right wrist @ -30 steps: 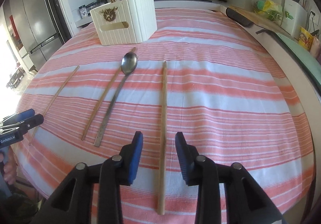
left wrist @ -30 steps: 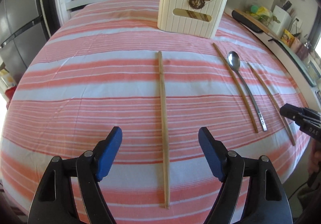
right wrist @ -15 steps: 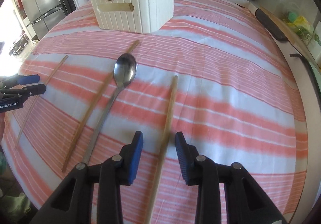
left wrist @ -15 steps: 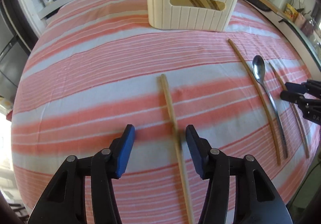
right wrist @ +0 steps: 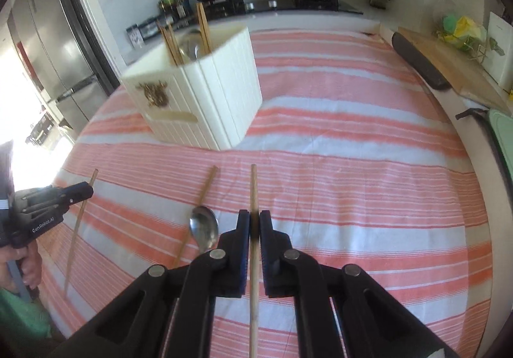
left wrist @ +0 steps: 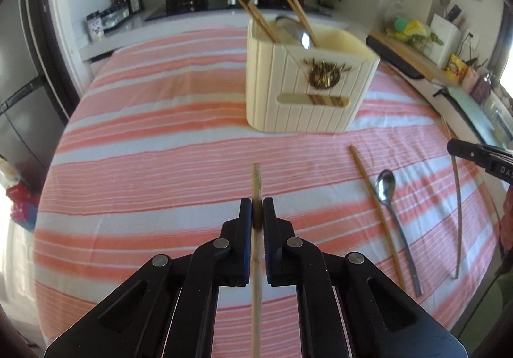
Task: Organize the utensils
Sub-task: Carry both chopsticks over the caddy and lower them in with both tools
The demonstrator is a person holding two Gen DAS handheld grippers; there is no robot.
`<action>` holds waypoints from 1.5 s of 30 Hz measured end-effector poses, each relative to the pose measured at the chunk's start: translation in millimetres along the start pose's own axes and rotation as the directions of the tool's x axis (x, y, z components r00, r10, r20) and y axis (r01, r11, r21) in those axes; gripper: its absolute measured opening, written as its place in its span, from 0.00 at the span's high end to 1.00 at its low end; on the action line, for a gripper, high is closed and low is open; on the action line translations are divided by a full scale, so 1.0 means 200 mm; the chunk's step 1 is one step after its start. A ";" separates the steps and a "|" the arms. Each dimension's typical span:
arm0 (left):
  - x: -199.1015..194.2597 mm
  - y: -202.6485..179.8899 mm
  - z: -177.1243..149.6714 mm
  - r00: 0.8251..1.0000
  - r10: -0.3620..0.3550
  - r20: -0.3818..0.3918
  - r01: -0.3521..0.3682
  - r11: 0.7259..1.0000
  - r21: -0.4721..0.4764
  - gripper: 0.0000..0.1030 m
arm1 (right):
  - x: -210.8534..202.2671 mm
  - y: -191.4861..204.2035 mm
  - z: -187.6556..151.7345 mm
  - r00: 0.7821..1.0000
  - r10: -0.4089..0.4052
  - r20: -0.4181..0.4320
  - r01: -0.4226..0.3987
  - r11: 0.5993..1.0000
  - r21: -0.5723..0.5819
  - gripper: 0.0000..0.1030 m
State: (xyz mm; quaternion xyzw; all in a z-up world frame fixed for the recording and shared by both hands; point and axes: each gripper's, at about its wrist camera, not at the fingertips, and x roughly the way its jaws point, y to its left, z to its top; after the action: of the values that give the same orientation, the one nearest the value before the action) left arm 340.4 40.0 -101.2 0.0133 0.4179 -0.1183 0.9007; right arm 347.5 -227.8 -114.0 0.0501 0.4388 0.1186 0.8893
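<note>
1. Left gripper (left wrist: pixel 257 213): fingers (left wrist: pixel 245 223) closed on a chopstick (left wrist: pixel 256 178), tip toward the far holder (left wrist: pixel 304 92).
2. Right gripper (right wrist: pixel 254 226): fingers clamp another chopstick (right wrist: pixel 253 188).
3. Half a second ago both sets stood open; spoon (left wrist: pixel 386 188) remains on the table (left wrist: pixel 160 133).

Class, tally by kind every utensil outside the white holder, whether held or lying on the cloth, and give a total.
Chopsticks: 3 (left chopstick in the left claw, right chopstick in the right claw, loose chopstick on the cloth)
Spoons: 1 (spoon)
Total: 4
</note>
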 end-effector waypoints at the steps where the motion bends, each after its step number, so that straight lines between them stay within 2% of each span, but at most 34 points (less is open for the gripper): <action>1: -0.06 0.01 0.01 1.000 -0.007 0.031 0.008 1.000 -0.007 0.95 | -0.06 0.01 0.01 1.000 0.012 0.027 -0.012 1.000 0.001 0.94; 5: -0.33 0.03 0.00 0.990 -0.033 0.139 0.036 0.999 -0.017 0.95 | -0.32 0.06 0.01 0.991 0.039 0.126 -0.037 0.999 -0.021 0.94; 8: -0.47 0.02 0.00 0.977 -0.051 0.205 0.056 0.998 -0.018 0.95 | -0.47 0.10 0.00 0.981 0.046 0.189 -0.038 0.998 -0.041 0.94; 15: -0.66 0.03 0.05 0.942 -0.076 0.328 0.094 0.995 -0.041 0.95 | -0.69 0.18 0.00 0.947 0.039 0.319 -0.012 0.996 -0.086 0.94; 20: -0.72 0.04 0.09 0.926 -0.075 0.371 0.103 0.993 -0.058 0.95 | -0.76 0.22 0.05 0.928 0.038 0.371 -0.003 0.995 -0.095 0.94; 25: -0.73 0.05 0.17 0.924 -0.078 0.376 0.103 0.994 -0.047 0.95 | -0.77 0.22 0.16 0.923 0.038 0.383 0.004 0.994 -0.108 0.94; 27: -0.75 0.05 0.24 0.918 -0.075 0.390 0.101 0.994 -0.047 0.95 | -0.77 0.22 0.23 0.920 0.030 0.390 0.015 0.993 -0.113 0.94; 30: -0.80 0.07 0.38 0.893 -0.076 0.443 0.115 0.991 -0.062 0.95 | -0.78 0.24 0.38 0.908 0.025 0.418 0.030 0.992 -0.125 0.94; 35: -0.82 0.07 0.66 0.828 -0.043 0.559 0.109 0.990 -0.085 0.95 | -0.77 0.31 0.65 0.865 0.035 0.501 0.049 0.987 -0.154 0.94; 37: -0.75 0.08 0.78 0.818 -0.027 0.575 0.110 0.988 -0.110 0.95 | -0.74 0.35 0.75 0.850 0.051 0.524 0.046 0.984 -0.170 0.94; 39: -0.63 0.09 0.87 0.825 -0.016 0.565 0.111 0.985 -0.135 0.95 | -0.67 0.38 0.83 0.842 0.061 0.536 0.051 0.980 -0.190 0.94; 41: -0.48 0.10 0.94 0.849 -0.015 0.528 0.117 0.980 -0.161 0.95 | -0.57 0.41 0.89 0.852 0.065 0.519 0.055 0.975 -0.214 0.94; 43: -0.32 0.11 0.98 0.878 -0.015 0.479 0.117 0.976 -0.184 0.95 | -0.42 0.43 0.94 0.879 0.061 0.472 0.056 0.972 -0.229 0.94; 45: -0.15 0.12 1.00 0.912 -0.023 0.409 0.114 0.974 -0.197 0.95 | -0.26 0.44 0.97 0.919 0.055 0.389 0.048 0.967 -0.250 0.94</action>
State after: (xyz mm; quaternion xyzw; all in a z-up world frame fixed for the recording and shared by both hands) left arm 476.9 44.1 49.8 -0.1244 0.2333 -0.1040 0.9588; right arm 456.7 -153.8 61.8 -0.0407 0.2324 0.1632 0.9580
